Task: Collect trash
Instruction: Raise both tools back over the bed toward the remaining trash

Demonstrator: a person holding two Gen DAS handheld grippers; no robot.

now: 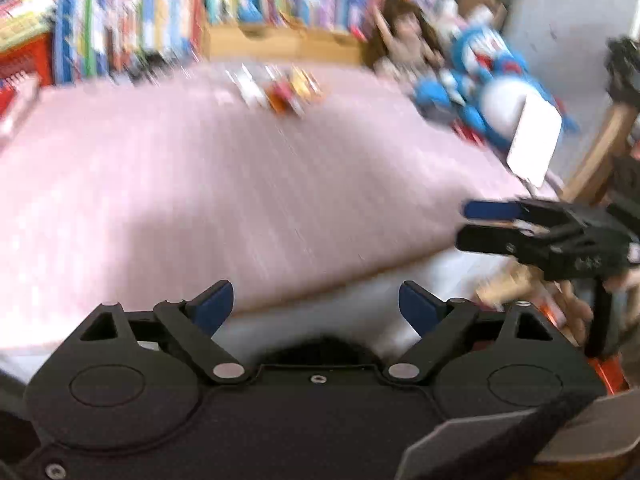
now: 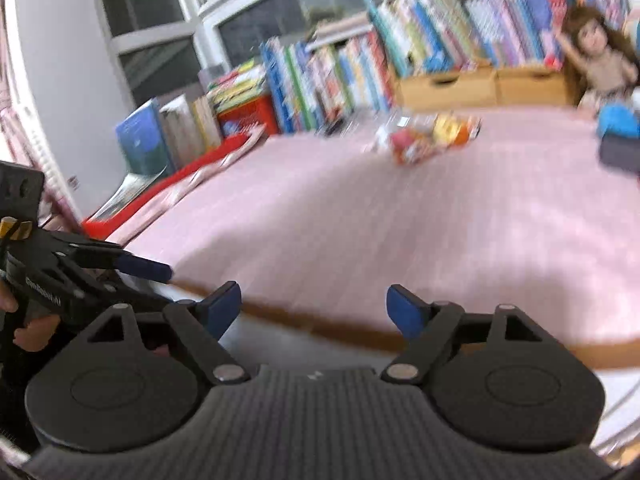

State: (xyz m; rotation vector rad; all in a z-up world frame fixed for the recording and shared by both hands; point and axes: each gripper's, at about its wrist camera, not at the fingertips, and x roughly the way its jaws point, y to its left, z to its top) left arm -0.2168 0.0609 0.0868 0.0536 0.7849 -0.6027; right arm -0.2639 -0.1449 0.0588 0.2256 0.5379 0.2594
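A small heap of crumpled wrappers (image 1: pixel 280 90), white, red and yellow, lies at the far side of the pink mat (image 1: pixel 200 184); the right wrist view shows the same wrappers (image 2: pixel 428 136) well beyond the fingers. My left gripper (image 1: pixel 316 306) stands open over the mat's near edge with nothing between its blue pads. My right gripper (image 2: pixel 314 308) is open and empty too, also above the near edge. Each gripper shows in the other's view: the right gripper (image 1: pixel 472 222) at the right side, the left gripper (image 2: pixel 160 272) at the left. Both views are motion-blurred.
Rows of books (image 1: pixel 160 20) and wooden boxes (image 1: pixel 288 40) line the far side of the mat. A doll (image 2: pixel 600 56) and blue plush toys (image 1: pixel 480 80) sit at the far right. A red box (image 2: pixel 248 116) and more books (image 2: pixel 148 140) stand left. A white card (image 1: pixel 534 140) stands near the plush toys.
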